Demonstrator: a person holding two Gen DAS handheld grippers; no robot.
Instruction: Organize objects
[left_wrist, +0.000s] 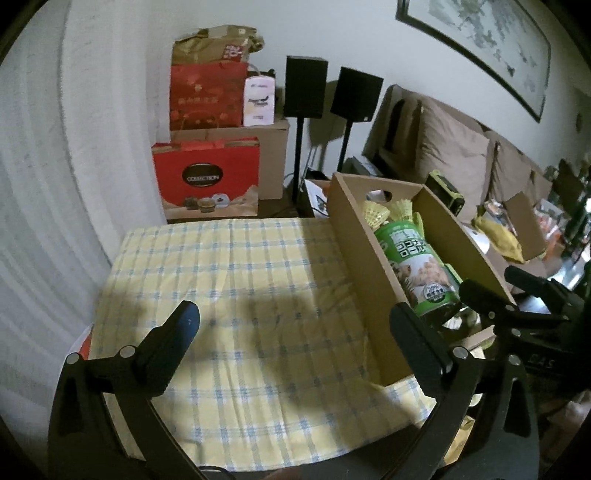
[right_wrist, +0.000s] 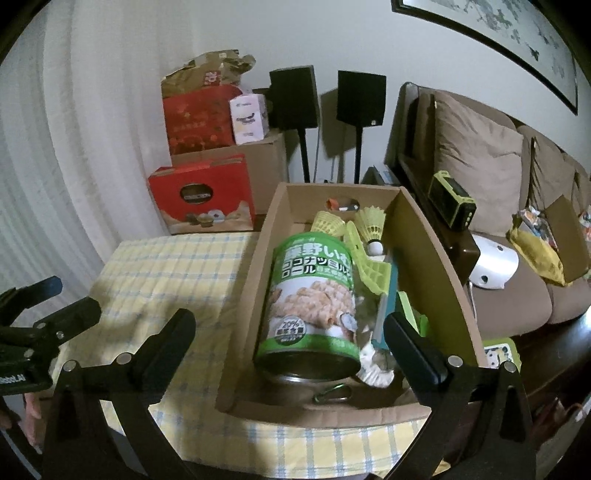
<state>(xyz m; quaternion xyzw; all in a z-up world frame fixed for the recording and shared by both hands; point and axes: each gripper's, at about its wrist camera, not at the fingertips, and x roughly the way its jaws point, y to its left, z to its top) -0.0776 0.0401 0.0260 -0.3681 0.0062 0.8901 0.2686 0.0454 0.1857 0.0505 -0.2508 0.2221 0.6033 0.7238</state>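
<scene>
left tool: spread, empty, over the checked surface | right tool: spread, empty, above cardboard box | green can: lying in box beside shuttlecocks | handling: likely rigid, smooth, rolls; grip across mid-body | shuttlecocks: light, crushable
</scene>
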